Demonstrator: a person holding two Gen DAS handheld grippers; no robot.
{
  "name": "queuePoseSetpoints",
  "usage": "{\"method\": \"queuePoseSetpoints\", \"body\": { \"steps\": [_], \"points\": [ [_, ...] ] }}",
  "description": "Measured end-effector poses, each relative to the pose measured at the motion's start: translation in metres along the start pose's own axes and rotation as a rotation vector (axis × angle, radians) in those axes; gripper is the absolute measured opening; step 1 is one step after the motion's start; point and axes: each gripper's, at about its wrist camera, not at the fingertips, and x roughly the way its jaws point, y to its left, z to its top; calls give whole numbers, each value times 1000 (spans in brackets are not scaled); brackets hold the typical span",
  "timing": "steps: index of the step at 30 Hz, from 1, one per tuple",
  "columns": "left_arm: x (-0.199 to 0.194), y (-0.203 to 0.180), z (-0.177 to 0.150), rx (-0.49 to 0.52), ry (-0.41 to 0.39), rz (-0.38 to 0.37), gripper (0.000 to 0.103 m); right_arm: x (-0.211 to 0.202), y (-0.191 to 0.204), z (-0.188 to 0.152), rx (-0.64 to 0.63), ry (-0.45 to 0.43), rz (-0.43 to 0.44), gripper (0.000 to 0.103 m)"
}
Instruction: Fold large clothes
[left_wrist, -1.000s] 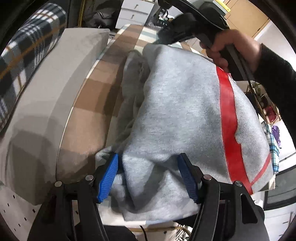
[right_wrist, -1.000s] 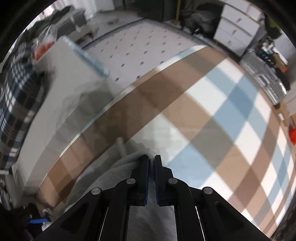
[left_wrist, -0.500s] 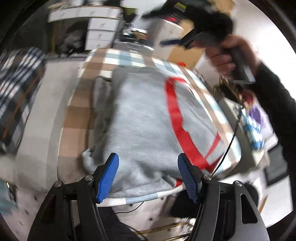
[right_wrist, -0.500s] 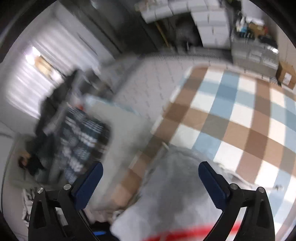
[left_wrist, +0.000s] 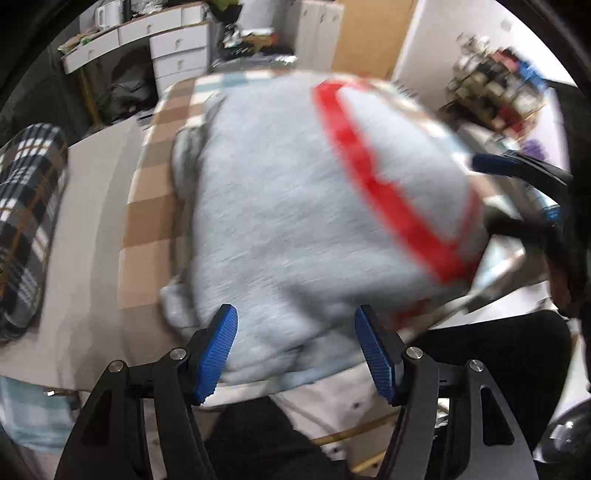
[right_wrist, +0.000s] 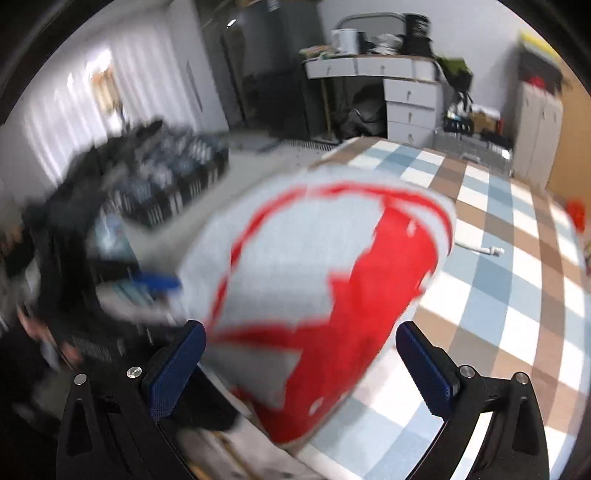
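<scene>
A folded grey sweatshirt (left_wrist: 295, 206) with a red graphic lies on the checked tablecloth (left_wrist: 147, 206) near the table's front edge. It also shows in the right wrist view (right_wrist: 295, 266), red print up. My left gripper (left_wrist: 295, 347) is open and empty, hovering just in front of the sweatshirt's near edge. My right gripper (right_wrist: 299, 365) is open wide and empty, held over the sweatshirt's near side. The right gripper also shows blurred at the right edge of the left wrist view (left_wrist: 517, 173). Both views are motion-blurred.
A grey cushion (left_wrist: 85, 221) and a dark plaid fabric (left_wrist: 26, 221) lie left of the table. White drawers (right_wrist: 410, 107) and a desk stand behind. A small white object (right_wrist: 484, 250) lies on the tablecloth (right_wrist: 498, 295). Shelves with clutter (left_wrist: 495, 88) stand at the right.
My right gripper opened, let go of the sweatshirt's far edge and swung back to the near side. My left gripper pulled back off the sweatshirt's near edge.
</scene>
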Motion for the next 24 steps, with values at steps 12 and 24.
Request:
{"method": "queuePoseSetpoints", "body": {
  "steps": [12, 24],
  "points": [
    [-45, 28, -21, -170, -73, -107, 61, 11, 45, -35, -164, -148, -368, 101],
    [-4, -35, -6, 141, -14, 88, 61, 30, 52, -42, -238, -108, -444, 68]
  ]
}}
